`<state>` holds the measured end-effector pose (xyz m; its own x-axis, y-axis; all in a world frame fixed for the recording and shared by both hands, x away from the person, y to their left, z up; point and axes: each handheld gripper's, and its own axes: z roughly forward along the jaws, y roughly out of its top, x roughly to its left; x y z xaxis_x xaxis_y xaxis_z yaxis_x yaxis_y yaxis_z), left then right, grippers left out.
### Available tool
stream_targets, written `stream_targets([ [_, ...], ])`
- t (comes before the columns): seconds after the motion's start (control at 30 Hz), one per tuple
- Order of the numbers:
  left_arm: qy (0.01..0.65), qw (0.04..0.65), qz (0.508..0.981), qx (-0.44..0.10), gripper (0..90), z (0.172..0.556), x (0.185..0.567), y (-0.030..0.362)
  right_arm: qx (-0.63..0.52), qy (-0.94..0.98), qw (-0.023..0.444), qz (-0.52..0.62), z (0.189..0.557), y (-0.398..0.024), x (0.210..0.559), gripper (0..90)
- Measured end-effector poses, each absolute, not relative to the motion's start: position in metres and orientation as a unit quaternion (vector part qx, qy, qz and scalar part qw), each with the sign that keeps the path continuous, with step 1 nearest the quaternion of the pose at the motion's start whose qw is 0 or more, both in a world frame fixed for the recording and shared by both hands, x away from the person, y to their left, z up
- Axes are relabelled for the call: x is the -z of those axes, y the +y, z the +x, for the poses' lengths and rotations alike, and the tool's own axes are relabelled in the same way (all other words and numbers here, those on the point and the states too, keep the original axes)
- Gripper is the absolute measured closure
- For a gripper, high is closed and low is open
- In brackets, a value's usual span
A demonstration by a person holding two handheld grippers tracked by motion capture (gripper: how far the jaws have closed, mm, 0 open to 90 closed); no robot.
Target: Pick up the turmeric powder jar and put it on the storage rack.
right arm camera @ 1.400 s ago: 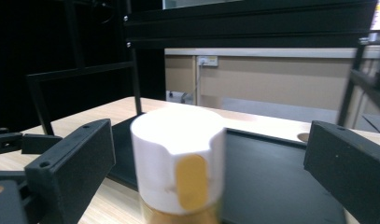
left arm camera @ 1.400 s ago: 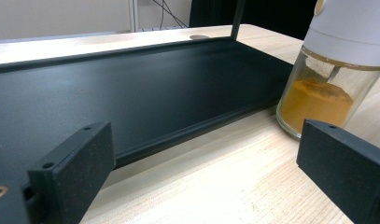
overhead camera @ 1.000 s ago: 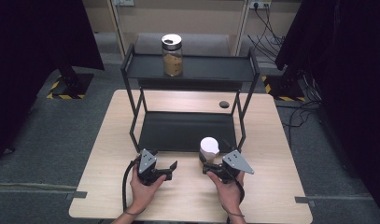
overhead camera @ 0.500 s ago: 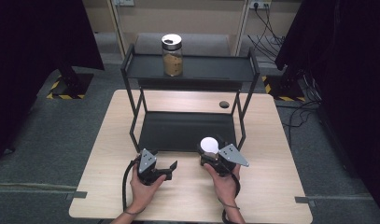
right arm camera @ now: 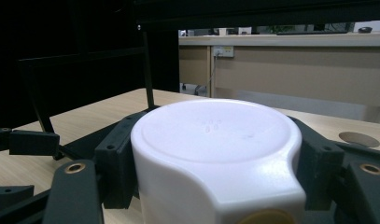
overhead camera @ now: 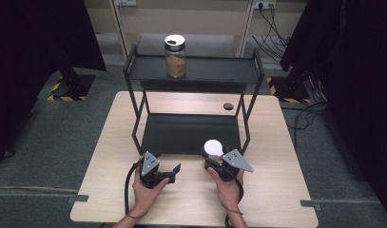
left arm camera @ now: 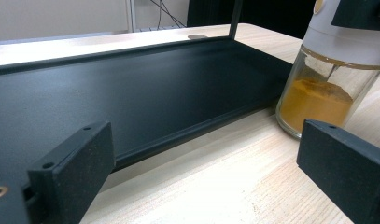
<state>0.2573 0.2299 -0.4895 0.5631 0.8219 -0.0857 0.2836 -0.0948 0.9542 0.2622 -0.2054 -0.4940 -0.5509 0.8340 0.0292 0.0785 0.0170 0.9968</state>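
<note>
Right tool (overhead camera: 214, 159) has just closed on white-lidded glass jar of yellow powder (overhead camera: 213, 151) on wooden worktop (overhead camera: 276, 190), lift pending; left tool (overhead camera: 168, 172) wide, empty.

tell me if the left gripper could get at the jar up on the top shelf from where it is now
Probably yes. The left gripper is open and holds nothing, and the jar stands alone on the top shelf with nothing in front of it, though it is a long reach over the rack.

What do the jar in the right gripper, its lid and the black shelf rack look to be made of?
Jar: clear glass, or possibly clear plastic; the yellow powder shows through the glossy wall. Lid: white plastic by its look, smooth with a soft sheen and moulded rounded edges. Shelf rack: probably metal, matt black finely textured coating, thin straight legs and folded tray rims.
</note>
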Motion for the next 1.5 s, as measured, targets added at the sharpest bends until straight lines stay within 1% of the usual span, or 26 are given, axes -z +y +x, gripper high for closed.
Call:
stream_targets([
  [0.27,0.397,0.545,0.696,-0.247,3.6,0.257,0.490,0.231,-0.596,0.644,0.322,0.356,0.260,-0.201,0.492,30.9],
  [0.73,0.398,0.546,0.695,-0.245,3.7,0.257,0.490,0.231,-0.596,0.644,0.322,0.356,0.254,-0.200,0.488,30.9],
  [0.87,0.398,0.546,0.695,-0.246,3.6,0.257,0.490,0.231,-0.601,0.637,0.330,0.353,0.252,-0.200,0.484,30.9],
  [1.5,0.394,0.545,0.698,-0.246,3.6,0.256,0.490,0.230,-0.642,0.567,0.385,0.343,0.246,-0.208,0.442,31.0],
])
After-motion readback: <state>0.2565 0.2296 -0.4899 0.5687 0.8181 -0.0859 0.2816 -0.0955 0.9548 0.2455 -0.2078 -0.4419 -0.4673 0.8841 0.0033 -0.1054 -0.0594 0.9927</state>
